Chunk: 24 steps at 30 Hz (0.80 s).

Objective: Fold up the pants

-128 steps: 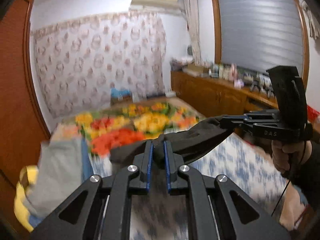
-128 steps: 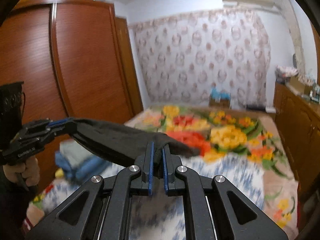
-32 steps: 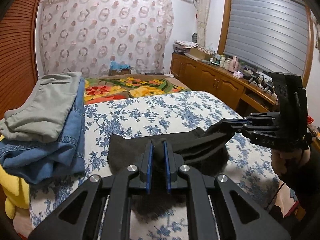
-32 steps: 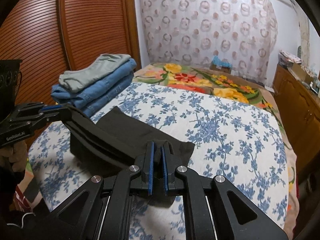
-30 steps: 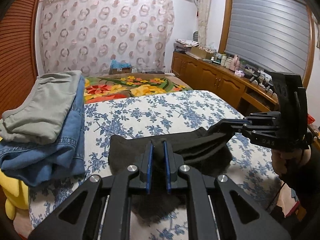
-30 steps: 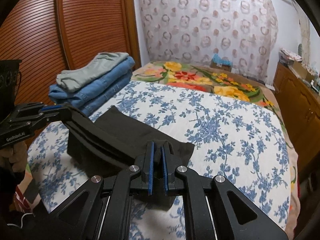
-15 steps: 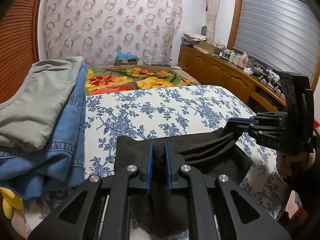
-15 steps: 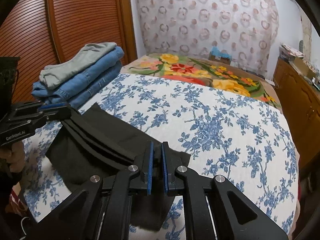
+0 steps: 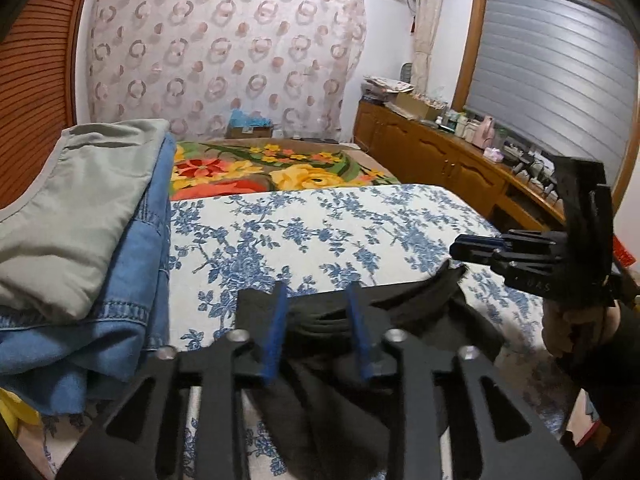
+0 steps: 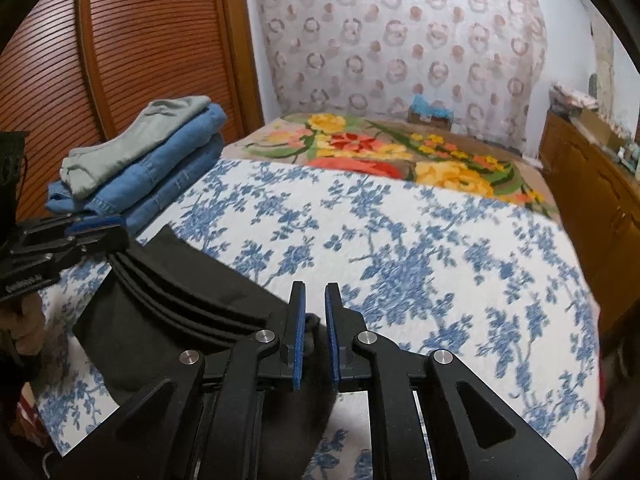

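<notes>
Black pants [image 9: 372, 312] folded flat on the blue flower bedspread [image 9: 320, 232], left gripper [image 9: 318, 330] opening, cloth loose between its blue pads, right gripper [image 10: 315, 338] opening too, pants edge between, pile of jeans [image 10: 160, 168] near

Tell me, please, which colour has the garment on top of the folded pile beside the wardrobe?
Pale grey-green garment, over blue denim; clearest in the right wrist view.

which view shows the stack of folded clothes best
The right wrist view: the whole stack of folded clothes sits clear on the bed's far left, grey-green piece over denim layers. The left wrist view shows the same stack up close, cropped by the frame edge, layers hard to count.
</notes>
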{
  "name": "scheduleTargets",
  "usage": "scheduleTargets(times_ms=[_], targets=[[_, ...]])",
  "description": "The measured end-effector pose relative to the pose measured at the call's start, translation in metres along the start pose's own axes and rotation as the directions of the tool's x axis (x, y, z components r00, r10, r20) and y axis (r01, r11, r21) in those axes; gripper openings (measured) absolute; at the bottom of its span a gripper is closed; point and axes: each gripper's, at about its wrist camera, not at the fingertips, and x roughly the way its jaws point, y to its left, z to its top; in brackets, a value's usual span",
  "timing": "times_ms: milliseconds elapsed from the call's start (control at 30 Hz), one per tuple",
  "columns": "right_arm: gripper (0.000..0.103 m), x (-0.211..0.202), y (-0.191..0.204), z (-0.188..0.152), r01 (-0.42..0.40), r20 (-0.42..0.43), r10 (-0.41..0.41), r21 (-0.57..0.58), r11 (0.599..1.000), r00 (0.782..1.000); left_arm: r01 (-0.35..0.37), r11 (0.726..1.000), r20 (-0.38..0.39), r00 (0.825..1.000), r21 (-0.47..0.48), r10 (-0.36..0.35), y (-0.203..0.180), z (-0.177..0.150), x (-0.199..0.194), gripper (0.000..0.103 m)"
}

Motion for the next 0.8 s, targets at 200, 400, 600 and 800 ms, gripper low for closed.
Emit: scheduleTargets(times_ms=[200, 400, 600, 800], targets=[[0.031, -0.011, -0.005, -0.007, -0.006, 0.005, 0.006, 0.002, 1.000, 1.000, -0.039, 0.999, -0.040, 0.998, 0.028, 0.040, -0.002, -0.007, 0.003, 0.040], [0.037, 0.004, -0.004, -0.011, -0.038, -0.059, 0.036, -0.027, 0.999, 0.998, -0.052, 0.998, -0.095, 0.994, 0.019, 0.054, 0.004, -0.018, 0.010, 0.040], [0.037, 0.034, -0.010, -0.007, -0.099, -0.125, 0.099, -0.001, 0.995, 0.987, -0.066, 0.998, -0.138, 0.988, 0.010, 0.067, 0.009, -0.023, 0.020, 0.040], [0.022, 0.048, -0.010, 0.000, -0.164, -0.167, 0.167, 0.035, 0.986, 0.972, -0.065, 0.998, -0.158, 0.985, 0.009, 0.066, 0.011, -0.022, 0.029, 0.040]])
